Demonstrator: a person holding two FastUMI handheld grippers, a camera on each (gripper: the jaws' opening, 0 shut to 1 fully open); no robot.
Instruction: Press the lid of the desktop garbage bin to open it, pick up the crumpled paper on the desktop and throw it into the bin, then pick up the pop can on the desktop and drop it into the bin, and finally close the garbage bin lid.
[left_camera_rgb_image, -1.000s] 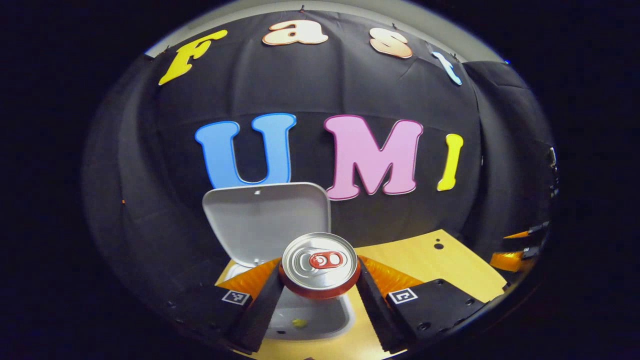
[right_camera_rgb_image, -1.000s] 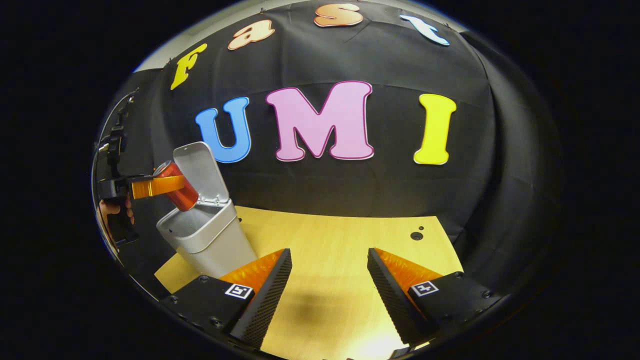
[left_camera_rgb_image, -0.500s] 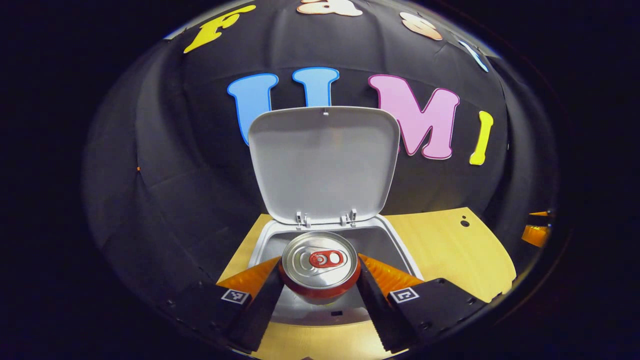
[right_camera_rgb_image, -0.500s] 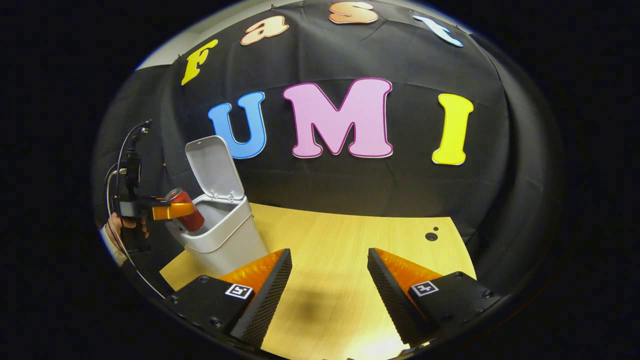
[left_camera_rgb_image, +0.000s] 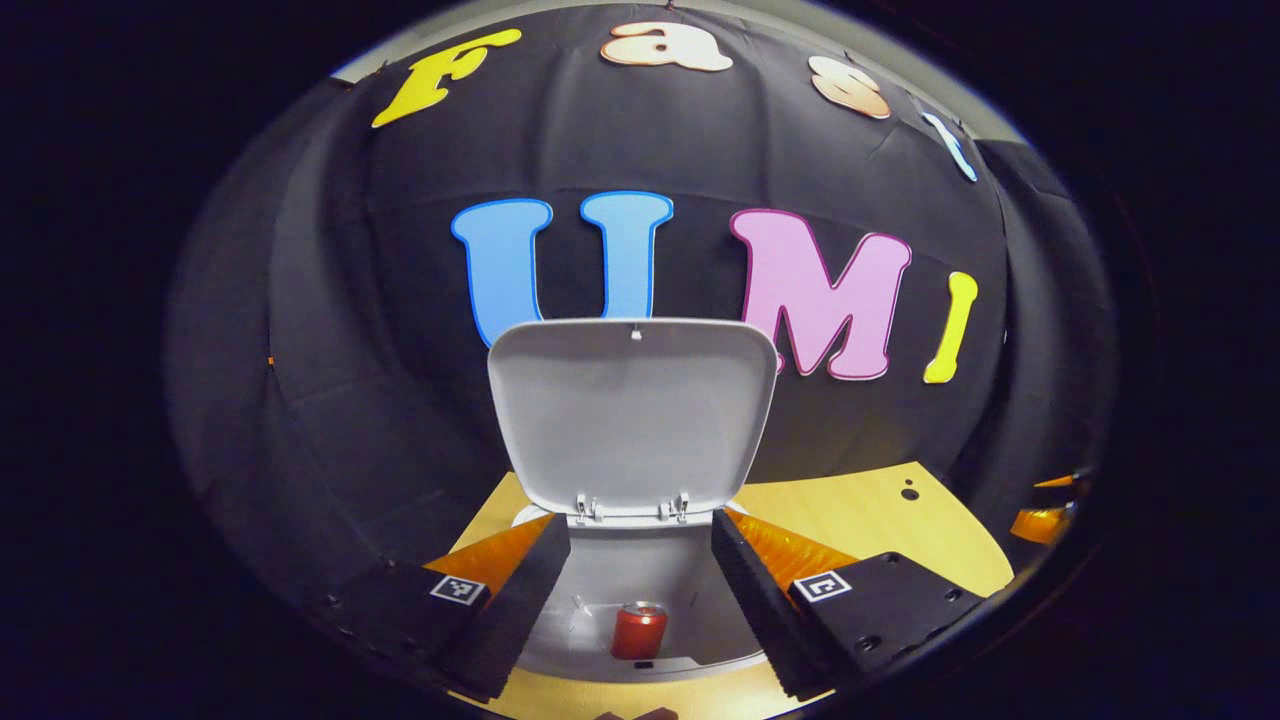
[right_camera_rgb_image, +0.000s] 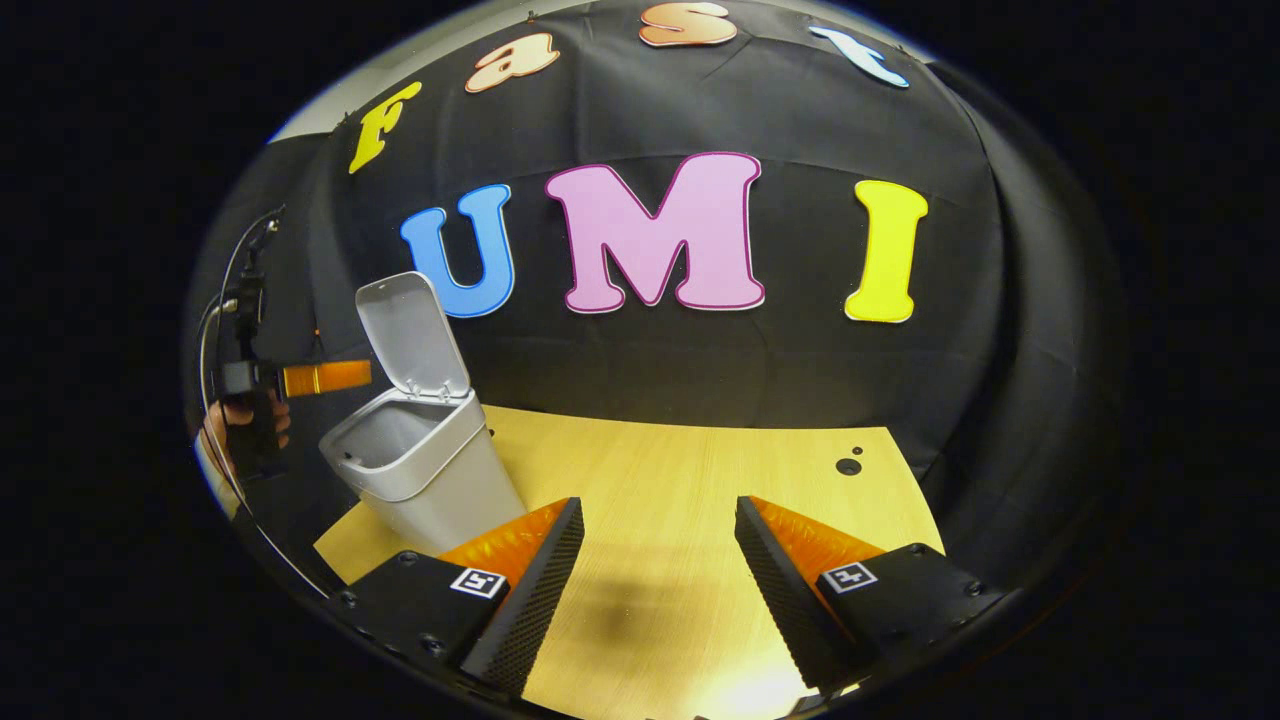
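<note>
Looking down the left gripper (left_camera_rgb_image: 640, 560), its fingers gape wide above the bin (left_camera_rgb_image: 640, 625), lid (left_camera_rgb_image: 632, 410) upright, can (left_camera_rgb_image: 639, 631) inside. Right gripper view: the right gripper (right_camera_rgb_image: 660, 570) spreads wide over bare table (right_camera_rgb_image: 690, 470).

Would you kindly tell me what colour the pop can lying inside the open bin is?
Red, with a silver top: the pop can shows best in the left gripper view, down inside the pale grey bin.
</note>
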